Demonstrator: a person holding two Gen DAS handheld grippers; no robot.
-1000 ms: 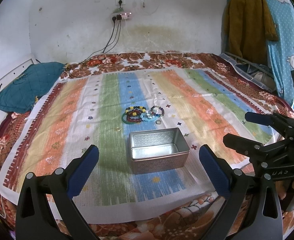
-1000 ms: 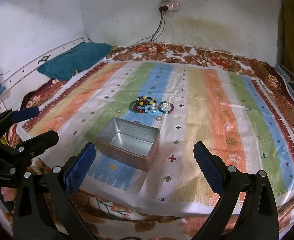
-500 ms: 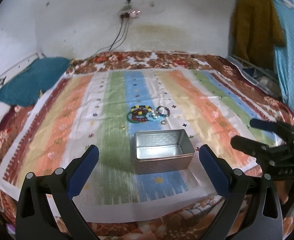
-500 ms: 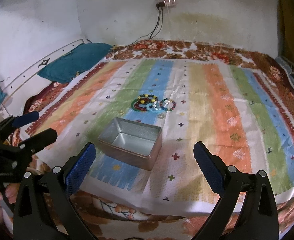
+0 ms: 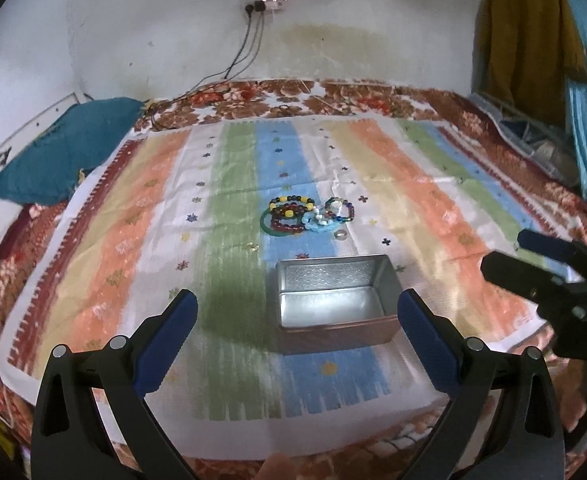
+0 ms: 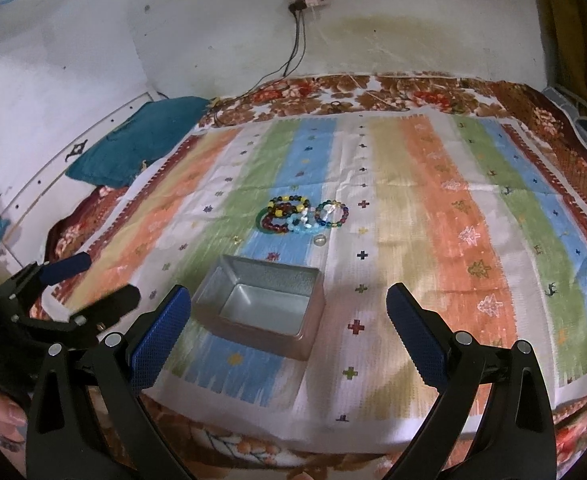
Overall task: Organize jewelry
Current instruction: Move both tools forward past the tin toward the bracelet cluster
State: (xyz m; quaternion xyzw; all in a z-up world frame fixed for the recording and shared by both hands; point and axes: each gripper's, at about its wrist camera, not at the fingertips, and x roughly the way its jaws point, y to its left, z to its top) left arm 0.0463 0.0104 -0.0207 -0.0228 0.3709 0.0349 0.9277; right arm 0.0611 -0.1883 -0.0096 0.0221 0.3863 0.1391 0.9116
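A cluster of beaded bracelets (image 5: 307, 214) (image 6: 301, 216) lies on the striped cloth, with a small silver ring (image 5: 340, 234) (image 6: 319, 240) just in front of it. An open, empty metal tin (image 5: 333, 300) (image 6: 263, 306) stands nearer to me than the jewelry. My left gripper (image 5: 297, 334) is open, held back from the tin with nothing between its blue-padded fingers. My right gripper (image 6: 289, 328) is open too, hanging over the cloth's near edge to the right of the tin. Each gripper shows at the side of the other's view.
The striped cloth (image 5: 133, 264) covers a floral bedspread (image 5: 333, 96). A teal pillow (image 5: 61, 160) lies at the far left. Cables (image 5: 245, 52) drop from a wall socket onto the bed. Clothes (image 5: 533, 28) hang at the far right.
Both grippers have moved slightly forward and nearer the tin and jewelry, with the views tilting upward a little. Both stay open. The tin and bracelets have not moved.
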